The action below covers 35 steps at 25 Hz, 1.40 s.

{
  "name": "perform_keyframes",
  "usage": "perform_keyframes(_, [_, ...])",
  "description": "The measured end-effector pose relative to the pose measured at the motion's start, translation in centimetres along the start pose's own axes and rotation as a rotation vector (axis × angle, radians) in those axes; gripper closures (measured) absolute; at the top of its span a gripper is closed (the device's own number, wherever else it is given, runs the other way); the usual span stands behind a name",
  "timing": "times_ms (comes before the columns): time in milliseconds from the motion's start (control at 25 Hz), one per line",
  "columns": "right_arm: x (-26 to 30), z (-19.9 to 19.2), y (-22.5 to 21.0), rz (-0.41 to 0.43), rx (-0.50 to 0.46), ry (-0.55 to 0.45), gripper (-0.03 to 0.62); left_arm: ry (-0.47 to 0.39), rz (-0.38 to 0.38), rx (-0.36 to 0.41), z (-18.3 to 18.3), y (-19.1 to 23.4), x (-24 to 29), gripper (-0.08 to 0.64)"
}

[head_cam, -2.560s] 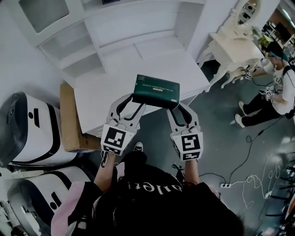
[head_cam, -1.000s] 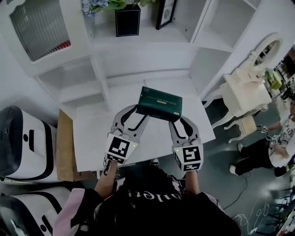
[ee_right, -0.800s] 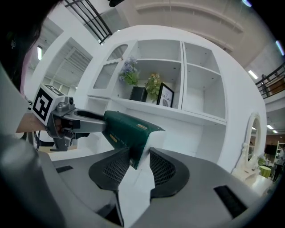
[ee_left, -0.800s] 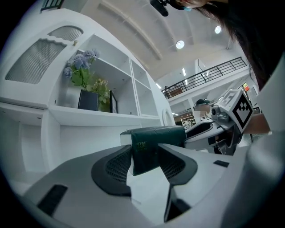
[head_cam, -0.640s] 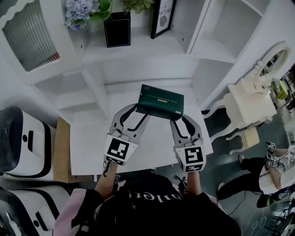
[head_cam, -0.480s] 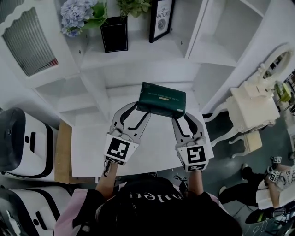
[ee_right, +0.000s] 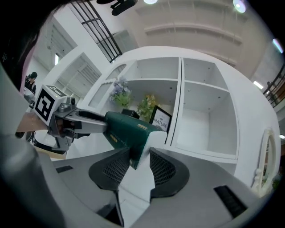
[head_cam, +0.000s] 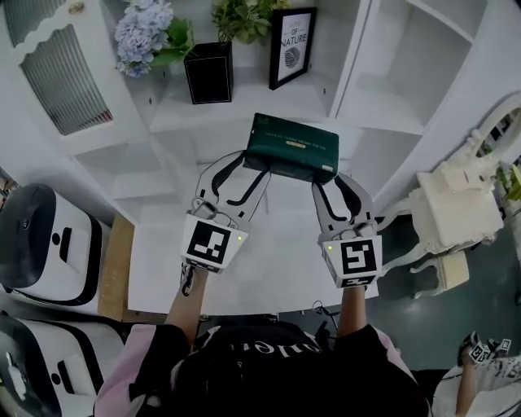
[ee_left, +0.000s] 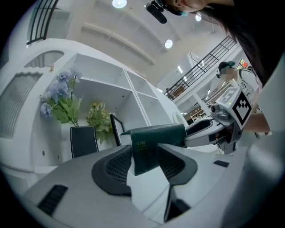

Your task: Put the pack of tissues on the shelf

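A dark green pack of tissues [head_cam: 294, 145] hangs in the air, held at both short ends. My left gripper [head_cam: 248, 163] is shut on its left end [ee_left: 144, 149]; my right gripper [head_cam: 326, 173] is shut on its right end [ee_right: 133, 138]. The pack sits level, in front of the white shelf unit [head_cam: 244, 110], just before the shelf board that carries a black vase and a picture frame. In the right gripper view the shelf's open compartments [ee_right: 202, 127] lie straight ahead.
On the shelf stand a black vase [head_cam: 209, 72] with blue flowers [head_cam: 142, 28], a green plant [head_cam: 244, 15] and a framed print [head_cam: 292, 47]. A white desk top [head_cam: 269, 261] lies below the grippers. White pods [head_cam: 45, 244] stand at the left, a white dressing table [head_cam: 448, 204] at the right.
Both grippers have carried the pack up and forward, from above the desk to the level of the vase shelf. The grip on it has not changed.
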State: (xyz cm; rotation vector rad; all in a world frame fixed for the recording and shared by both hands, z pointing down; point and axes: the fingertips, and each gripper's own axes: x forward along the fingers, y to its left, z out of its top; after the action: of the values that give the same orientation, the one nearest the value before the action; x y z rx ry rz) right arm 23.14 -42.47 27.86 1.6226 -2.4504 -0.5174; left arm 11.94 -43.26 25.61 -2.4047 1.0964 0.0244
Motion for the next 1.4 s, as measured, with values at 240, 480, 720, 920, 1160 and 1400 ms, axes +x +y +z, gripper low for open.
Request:
perform_keyframes(240, [2.1, 3.2, -1.9, -0.004, -0.031, -0.071, 0.428, -0.015, 0.068, 0.001, 2.6, 2.8, 1.7, 0.379])
perform_keyframes(480, [5.1, 4.7, -3.2, 0.030, -0.045, -0.093, 0.428, -0.004, 0.089, 0.077, 2.8, 5.3, 3.5, 0.380])
perform_keyframes(720, [8.1, 4.3, -4.4, 0.028, -0.041, -0.078, 0.428, 0.044, 0.120, 0.010, 0.8, 7.5, 6.0, 0.379])
perform_keyframes(920, [9.6, 3.4, -4.9, 0.012, -0.028, -0.069, 0.428, 0.056, 0.162, -0.075, -1.1, 7.9, 7.0, 0.379])
perform_keyframes(1160, [10.6, 3.4, -5.9, -0.019, 0.043, -0.107, 0.437, 0.045, 0.174, -0.071, -1.3, 8.2, 7.6, 0.376])
perform_keyframes(1400, [12.4, 2.7, -6.9, -0.036, 0.058, -0.098, 0.441, 0.119, 0.190, 0.027, -2.0, 8.4, 8.8, 0.373])
